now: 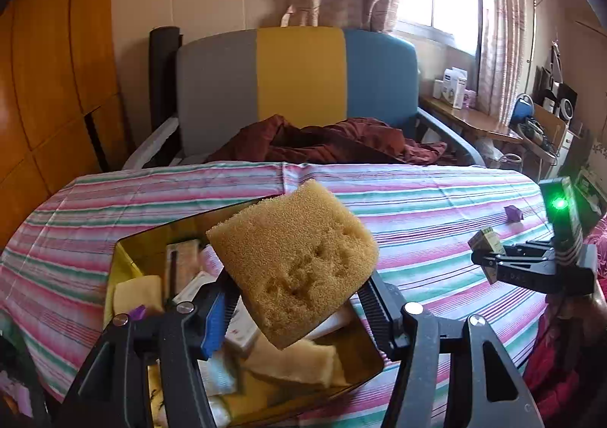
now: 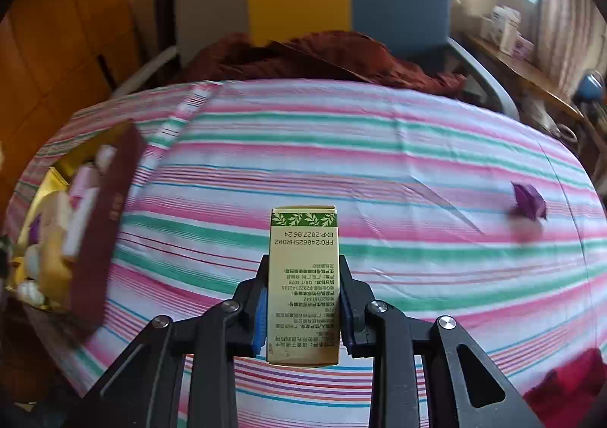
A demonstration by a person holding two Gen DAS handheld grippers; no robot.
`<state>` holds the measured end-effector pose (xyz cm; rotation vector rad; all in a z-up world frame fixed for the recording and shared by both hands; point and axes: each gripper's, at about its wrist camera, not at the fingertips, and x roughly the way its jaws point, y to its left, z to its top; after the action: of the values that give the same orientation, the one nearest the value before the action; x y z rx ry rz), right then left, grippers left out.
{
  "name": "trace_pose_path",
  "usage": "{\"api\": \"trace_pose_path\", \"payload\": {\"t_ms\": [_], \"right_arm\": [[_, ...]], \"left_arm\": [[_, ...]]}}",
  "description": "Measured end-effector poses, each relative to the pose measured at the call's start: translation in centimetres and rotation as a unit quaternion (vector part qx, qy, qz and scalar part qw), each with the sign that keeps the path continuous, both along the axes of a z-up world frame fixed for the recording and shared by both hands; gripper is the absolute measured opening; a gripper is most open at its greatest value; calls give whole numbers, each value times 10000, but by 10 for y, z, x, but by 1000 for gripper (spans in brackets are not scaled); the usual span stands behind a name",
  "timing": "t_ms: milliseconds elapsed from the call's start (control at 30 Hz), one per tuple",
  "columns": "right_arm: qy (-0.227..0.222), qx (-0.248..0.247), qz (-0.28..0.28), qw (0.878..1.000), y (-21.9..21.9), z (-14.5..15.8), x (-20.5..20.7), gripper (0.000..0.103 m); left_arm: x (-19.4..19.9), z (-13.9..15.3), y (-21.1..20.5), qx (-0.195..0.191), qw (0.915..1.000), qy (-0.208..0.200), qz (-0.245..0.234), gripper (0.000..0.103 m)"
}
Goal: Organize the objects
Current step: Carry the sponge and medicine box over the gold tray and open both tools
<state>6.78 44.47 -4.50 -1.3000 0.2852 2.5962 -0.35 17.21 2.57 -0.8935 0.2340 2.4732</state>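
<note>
My left gripper (image 1: 299, 299) is shut on a yellow-brown sponge (image 1: 296, 257) and holds it tilted above an open gold-lined box (image 1: 364, 363). The box holds several small packets and pale sponges. My right gripper (image 2: 303, 299) is shut on a small green-and-yellow carton (image 2: 303, 276) with printed text, held above the striped bedspread (image 2: 379, 147). The right gripper also shows at the right of the left wrist view (image 1: 489, 257), carton between its fingers. The box (image 2: 95, 238) sits at the left of the right wrist view, its maroon side facing me.
A small purple object (image 2: 529, 202) lies on the striped cover at the right; it also shows in the left wrist view (image 1: 514, 213). A dark red blanket (image 1: 322, 141) lies before a grey, yellow and blue headboard (image 1: 299, 75). A cluttered wooden desk (image 1: 474, 120) stands at the right.
</note>
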Motion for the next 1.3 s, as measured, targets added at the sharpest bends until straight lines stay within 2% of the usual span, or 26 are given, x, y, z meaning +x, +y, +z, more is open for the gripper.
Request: {"api": "trace_pose_path", "payload": {"t_ms": [400, 733, 867, 1000, 1033, 1067, 1133, 1300], "right_arm": [[562, -507, 1003, 9921, -103, 35, -38, 30], [652, -970, 1499, 9818, -162, 38, -72, 30], [640, -1100, 1571, 9794, -174, 35, -89, 30], [564, -1282, 1577, 9775, -182, 32, -112, 31], [548, -1324, 1546, 9775, -184, 31, -117, 35], [498, -1358, 1536, 9775, -185, 28, -123, 52], [495, -1390, 1524, 9772, -188, 27, -126, 68], [539, -1209, 1581, 9785, -195, 28, -117, 68]], "left_arm": [[-10, -15, -54, 105, 9985, -219, 484, 62], [-27, -22, -148, 772, 9891, -510, 1149, 62], [-34, -26, -158, 879, 9877, -643, 1123, 63], [-50, -31, -144, 962, 9868, -795, 1028, 72], [-54, -34, -141, 976, 9865, -840, 1009, 80], [-58, -37, -137, 921, 9866, -893, 1009, 83], [-62, -41, -133, 786, 9854, -955, 1167, 83], [-59, -41, -137, 510, 9837, -780, 1536, 83]]}}
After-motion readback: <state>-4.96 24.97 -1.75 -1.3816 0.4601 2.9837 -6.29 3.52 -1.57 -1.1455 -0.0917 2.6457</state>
